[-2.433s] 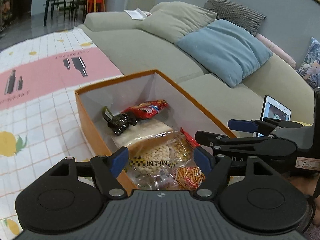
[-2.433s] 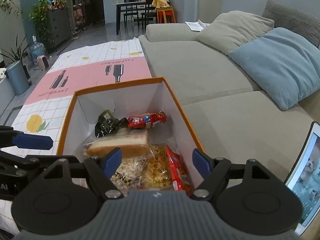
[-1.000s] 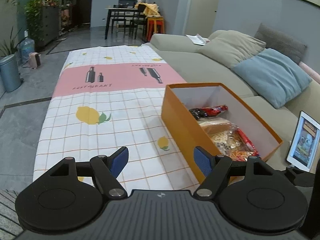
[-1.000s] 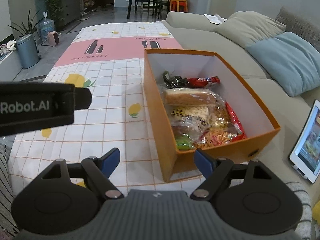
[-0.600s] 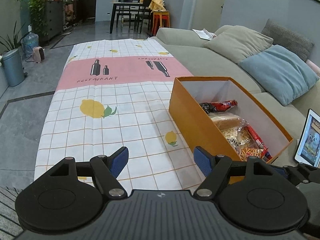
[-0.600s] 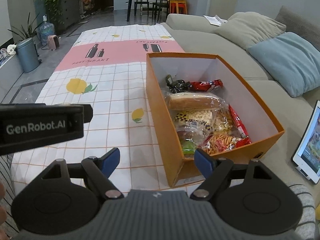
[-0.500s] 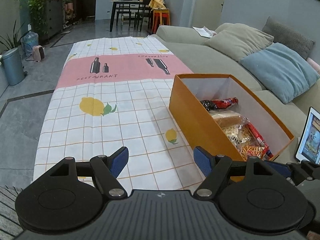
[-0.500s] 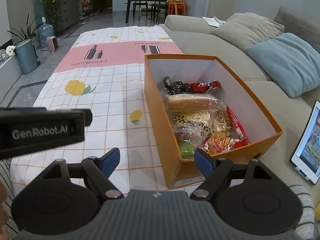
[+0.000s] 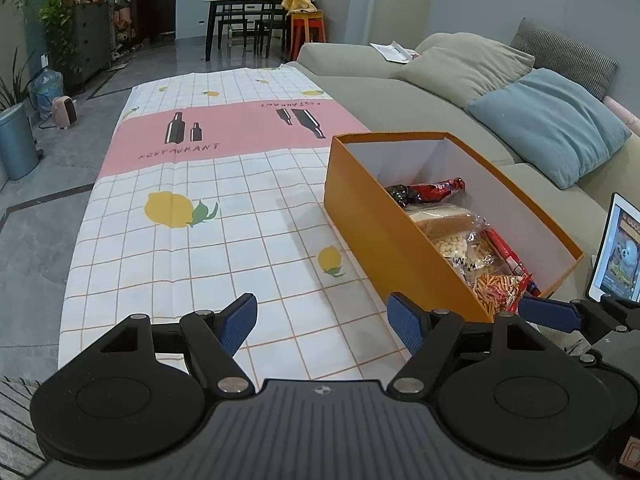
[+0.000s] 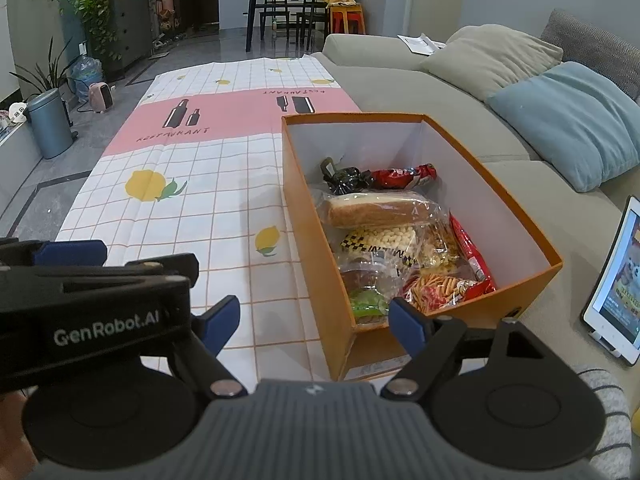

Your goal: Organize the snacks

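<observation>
Here, the orange box [image 10: 316, 216] sits on the checked cloth [image 10: 200, 200] at its sofa-side edge, open at the top, with all the snacks inside it. At the box's far end lie a dark wrapped packet [image 10: 346, 178] and a red packet [image 10: 404, 176] side by side. Just nearer than those is a bagged loaf of bread [image 10: 376, 208], then a clear bag of small pale puffs [image 10: 384, 242]. A long red stick pack [image 10: 470, 256] runs along the box's sofa-side wall, and at the near end lie a bag of orange sticks [image 10: 436, 286] and a green-topped item [image 10: 366, 304] — what that last one is, I cannot tell.

The right gripper [image 10: 314, 320] hovers short of the box's near end, its blue pads set wide apart with nothing between them. The left gripper [image 9: 322, 322] hangs over the cloth beside the box's long outer wall — it too is spread wide and empty.

A tablet [image 10: 616, 280] stands propped on the sofa [image 10: 400, 80] on the box's far side from the cloth.
</observation>
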{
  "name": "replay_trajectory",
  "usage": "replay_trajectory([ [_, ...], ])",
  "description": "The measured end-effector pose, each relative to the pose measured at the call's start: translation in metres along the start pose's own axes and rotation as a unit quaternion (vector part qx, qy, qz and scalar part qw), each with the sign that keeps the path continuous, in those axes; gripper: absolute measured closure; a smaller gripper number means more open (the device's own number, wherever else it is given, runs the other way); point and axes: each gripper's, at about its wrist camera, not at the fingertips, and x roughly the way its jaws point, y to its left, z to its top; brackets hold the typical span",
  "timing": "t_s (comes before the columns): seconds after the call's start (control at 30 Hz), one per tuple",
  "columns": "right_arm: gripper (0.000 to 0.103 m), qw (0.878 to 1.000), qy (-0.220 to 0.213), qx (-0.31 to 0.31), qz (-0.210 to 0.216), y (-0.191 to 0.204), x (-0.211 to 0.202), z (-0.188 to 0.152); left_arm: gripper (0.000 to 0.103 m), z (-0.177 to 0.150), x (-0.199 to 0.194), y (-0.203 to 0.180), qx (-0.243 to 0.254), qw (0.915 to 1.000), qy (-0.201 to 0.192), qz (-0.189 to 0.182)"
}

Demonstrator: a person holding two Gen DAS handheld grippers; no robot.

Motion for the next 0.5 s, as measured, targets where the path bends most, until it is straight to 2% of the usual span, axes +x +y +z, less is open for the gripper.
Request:
replay_trajectory([
  [0.5, 0.024, 1.000, 0.000, -0.004, 0.001, 0.0012, -0.0005, 0.0007, 0.016, -0.0001, 0.0005, 0.0002, -0.001, 1.0000, 0.001, 0.000],
])
